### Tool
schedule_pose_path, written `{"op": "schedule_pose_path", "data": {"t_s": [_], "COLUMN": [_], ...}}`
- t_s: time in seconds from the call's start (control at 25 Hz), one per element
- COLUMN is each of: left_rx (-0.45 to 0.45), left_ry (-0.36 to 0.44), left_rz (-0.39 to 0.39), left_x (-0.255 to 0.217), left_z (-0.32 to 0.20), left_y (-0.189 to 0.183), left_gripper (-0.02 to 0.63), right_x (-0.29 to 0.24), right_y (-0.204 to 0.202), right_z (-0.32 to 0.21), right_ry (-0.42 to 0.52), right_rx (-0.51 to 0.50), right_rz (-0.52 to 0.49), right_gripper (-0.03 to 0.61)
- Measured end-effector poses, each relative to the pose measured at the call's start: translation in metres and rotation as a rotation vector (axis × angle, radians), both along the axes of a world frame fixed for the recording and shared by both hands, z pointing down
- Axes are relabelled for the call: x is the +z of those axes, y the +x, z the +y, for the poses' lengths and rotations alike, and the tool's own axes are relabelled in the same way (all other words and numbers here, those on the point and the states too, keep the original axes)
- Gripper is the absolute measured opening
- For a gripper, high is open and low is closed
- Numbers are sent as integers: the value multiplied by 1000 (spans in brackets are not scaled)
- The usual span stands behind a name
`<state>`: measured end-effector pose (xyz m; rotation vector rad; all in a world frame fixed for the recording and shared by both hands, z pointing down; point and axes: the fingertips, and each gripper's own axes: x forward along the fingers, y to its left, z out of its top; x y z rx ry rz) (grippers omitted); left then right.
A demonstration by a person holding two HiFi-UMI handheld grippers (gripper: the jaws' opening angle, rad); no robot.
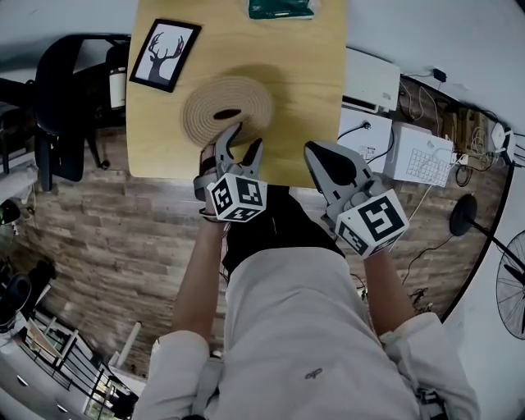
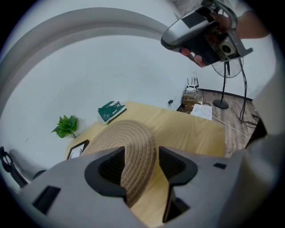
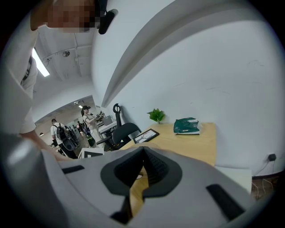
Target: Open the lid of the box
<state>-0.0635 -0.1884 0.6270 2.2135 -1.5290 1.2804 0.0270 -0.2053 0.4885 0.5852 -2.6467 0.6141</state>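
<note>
A round woven rope lid [image 1: 227, 109] with a dark slot in its top lies on the wooden table [image 1: 303, 74], near the front edge. The box under it does not show. My left gripper [image 1: 244, 139] stands open at the lid's near rim. In the left gripper view that woven rim [image 2: 136, 153] sits between the wide-apart jaws of the left gripper [image 2: 141, 167], with a small gap on the right side. My right gripper [image 1: 316, 152] hovers shut over the table's front edge, right of the lid. In its own view the right gripper [image 3: 142, 167] holds nothing.
A framed deer picture [image 1: 165, 54] lies at the table's left, a green object [image 1: 281, 8] at its far edge, and a small plant [image 2: 67, 126] at the far corner. A black chair [image 1: 61, 107] stands left of the table; white boxes [image 1: 371, 78] and cables lie at the right.
</note>
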Motion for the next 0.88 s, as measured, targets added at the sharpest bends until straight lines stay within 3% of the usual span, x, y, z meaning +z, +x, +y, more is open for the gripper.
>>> {"op": "schedule_pose_path", "data": {"t_s": [0.32, 0.6, 0.88], "left_rx": [15, 51, 45], "left_ry": [21, 58, 64], "left_rz": [-87, -151, -161], "left_x": [8, 11, 12], "left_z": [-4, -3, -4], "left_y": [0, 1, 4], "left_gripper": [233, 192, 158], "right_x": [4, 4, 5], "right_y": [2, 0, 2], "right_z": [-1, 2, 2], "right_ry": [-12, -36, -54], "right_rx": [-1, -1, 8], "right_rz": [1, -20, -32], "right_gripper": [-2, 0, 0]}}
